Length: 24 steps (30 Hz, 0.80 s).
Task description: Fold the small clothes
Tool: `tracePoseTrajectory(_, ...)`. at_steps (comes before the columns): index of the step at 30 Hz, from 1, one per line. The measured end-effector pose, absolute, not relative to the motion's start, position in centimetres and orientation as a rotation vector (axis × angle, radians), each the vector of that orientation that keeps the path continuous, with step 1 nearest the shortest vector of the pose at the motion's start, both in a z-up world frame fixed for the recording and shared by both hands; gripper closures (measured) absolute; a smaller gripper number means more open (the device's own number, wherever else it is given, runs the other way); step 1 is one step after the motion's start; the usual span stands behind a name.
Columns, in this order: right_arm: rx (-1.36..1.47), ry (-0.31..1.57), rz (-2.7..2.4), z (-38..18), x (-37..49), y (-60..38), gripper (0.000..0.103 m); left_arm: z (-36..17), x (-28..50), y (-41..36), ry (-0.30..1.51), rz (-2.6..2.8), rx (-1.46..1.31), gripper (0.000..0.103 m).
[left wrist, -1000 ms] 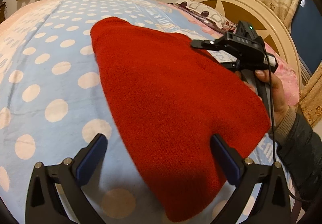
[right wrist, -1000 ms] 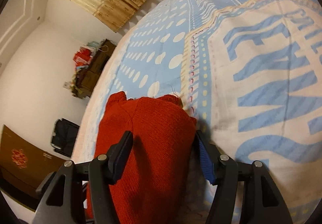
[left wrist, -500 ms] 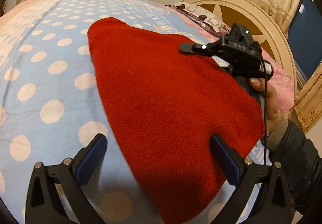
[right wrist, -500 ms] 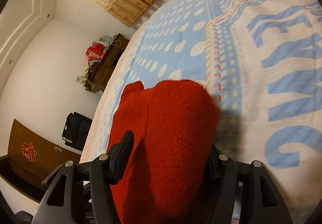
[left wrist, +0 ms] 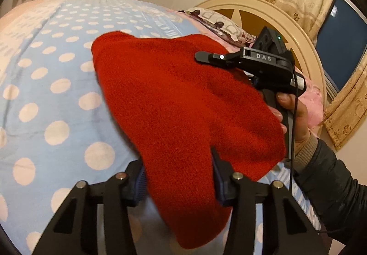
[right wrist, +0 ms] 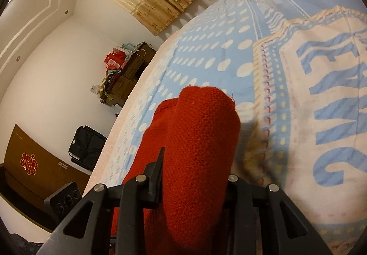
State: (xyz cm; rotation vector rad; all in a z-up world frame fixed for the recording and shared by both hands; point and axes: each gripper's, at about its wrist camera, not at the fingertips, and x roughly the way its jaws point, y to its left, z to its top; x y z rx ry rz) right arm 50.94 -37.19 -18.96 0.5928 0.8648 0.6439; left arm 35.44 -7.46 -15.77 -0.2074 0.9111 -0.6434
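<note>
change: left tongs and right tongs have just been closing, each now pinching the red knitted garment | meaning: both edges gripped above the dotted blue bedspread, fold can begin

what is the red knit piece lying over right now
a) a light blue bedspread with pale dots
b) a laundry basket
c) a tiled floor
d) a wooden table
a: the red knit piece is lifted over the light blue dotted bedspread, with the left tongs and the right tongs each closed on an end of it, their jaws having just been closing.
</note>
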Motion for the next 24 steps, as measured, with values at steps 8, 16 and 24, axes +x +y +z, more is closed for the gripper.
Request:
tracePoseTrajectory(8, 0.566, 0.849, 0.671, -16.8, 49.4, -35.3, 0.071, -13.5, 33.7, -6.3, 0.920, -0.613, -0.148, 0.057)
tracePoseTrajectory(16, 0.535, 0.835, 0.739, -15.0, 47.2, -30.6, 0.071, -11.5, 30.6, -2.6, 0.889, -0.530, -0.128, 0.058)
tracePoseTrajectory(24, 0.503, 0.855, 0.796, -14.6, 45.2, -24.9, 0.071, -11.1, 27.2, 0.1, 0.888, -0.438, -0.119, 0.059)
